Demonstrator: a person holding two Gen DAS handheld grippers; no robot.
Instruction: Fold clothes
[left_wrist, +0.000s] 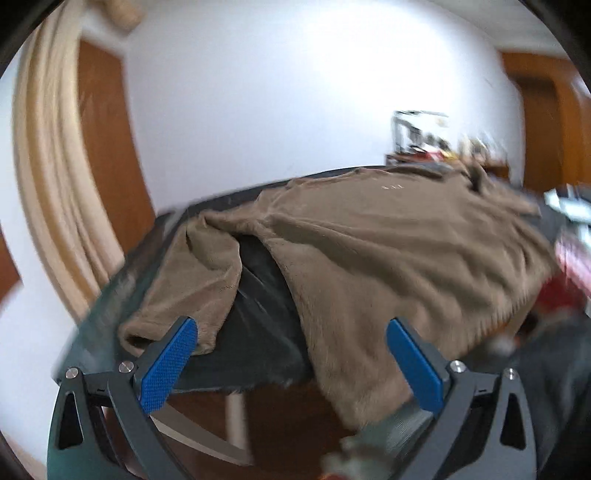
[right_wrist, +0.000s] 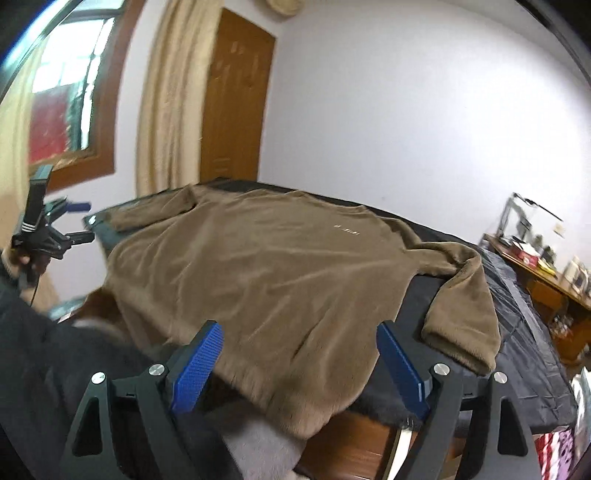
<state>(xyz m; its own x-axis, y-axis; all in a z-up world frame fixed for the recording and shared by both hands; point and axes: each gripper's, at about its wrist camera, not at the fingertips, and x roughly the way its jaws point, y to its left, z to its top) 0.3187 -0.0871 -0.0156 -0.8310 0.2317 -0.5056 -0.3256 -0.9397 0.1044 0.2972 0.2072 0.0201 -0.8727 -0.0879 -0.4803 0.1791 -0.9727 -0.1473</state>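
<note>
We hold both grippers spread wide — left gripper (left_wrist: 291, 360), right gripper (right_wrist: 299, 363); the brown sweater (right_wrist: 258, 273) lies flat on the dark table (right_wrist: 517, 332) — nothing gripped.

My left gripper (left_wrist: 291, 363), its blue textured pads spread wide and holding nothing, hangs before a fuzzy brown long-sleeved sweater (left_wrist: 388, 251) lying spread on a dark cloth-covered table (left_wrist: 258, 332), one sleeve (left_wrist: 184, 280) draped toward the near-left edge.
</note>
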